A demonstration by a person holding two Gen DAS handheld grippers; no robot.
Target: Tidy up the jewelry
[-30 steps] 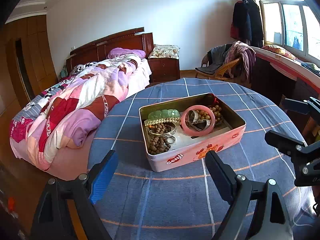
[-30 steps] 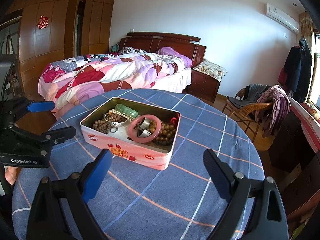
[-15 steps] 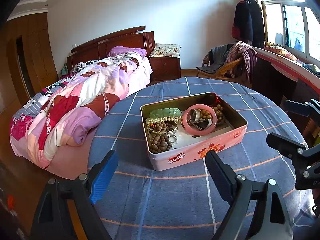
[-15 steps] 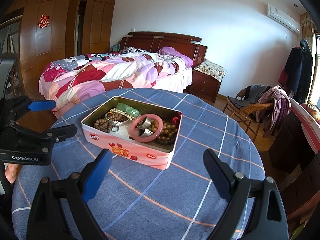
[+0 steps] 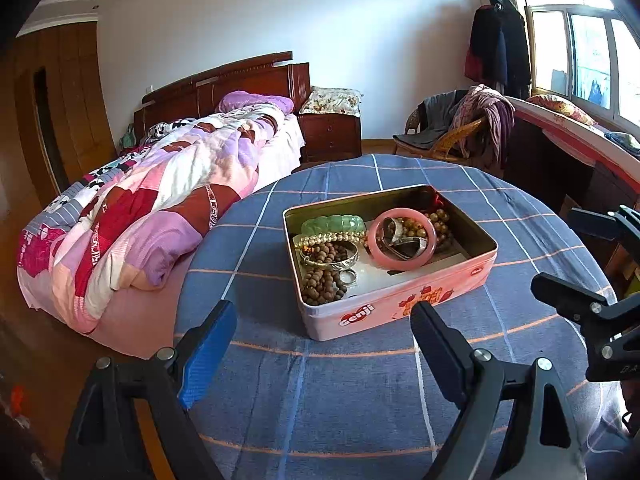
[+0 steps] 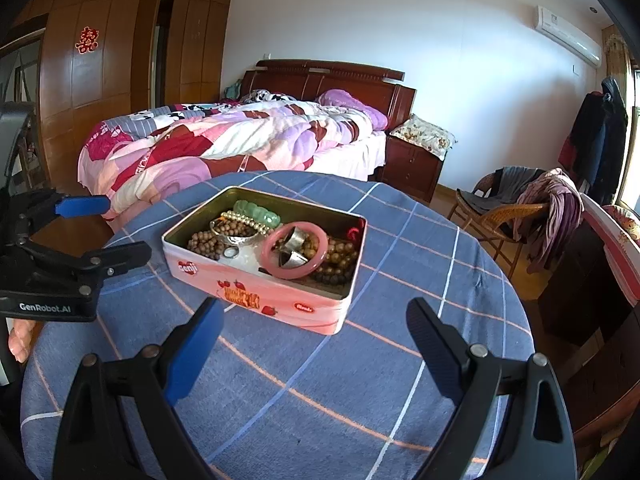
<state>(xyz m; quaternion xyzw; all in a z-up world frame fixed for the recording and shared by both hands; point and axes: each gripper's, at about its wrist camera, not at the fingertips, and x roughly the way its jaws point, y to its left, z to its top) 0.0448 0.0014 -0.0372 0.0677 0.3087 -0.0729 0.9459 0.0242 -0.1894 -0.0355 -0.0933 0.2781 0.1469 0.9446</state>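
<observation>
Nearing jewelry tin (image 5: 400, 300), both hand-held grippers unchanged, wide apart, empty

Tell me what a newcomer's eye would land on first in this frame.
Probably the pink tin in the middle of the blue checked tablecloth, open and heaped with jewelry, a pink bangle on top. Both grippers, left and right, hang open and empty short of it.

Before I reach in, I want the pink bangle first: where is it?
The pink bangle lies in the right half of the open pink tin, tilted over silver pieces, right of the green bracelet.
</observation>
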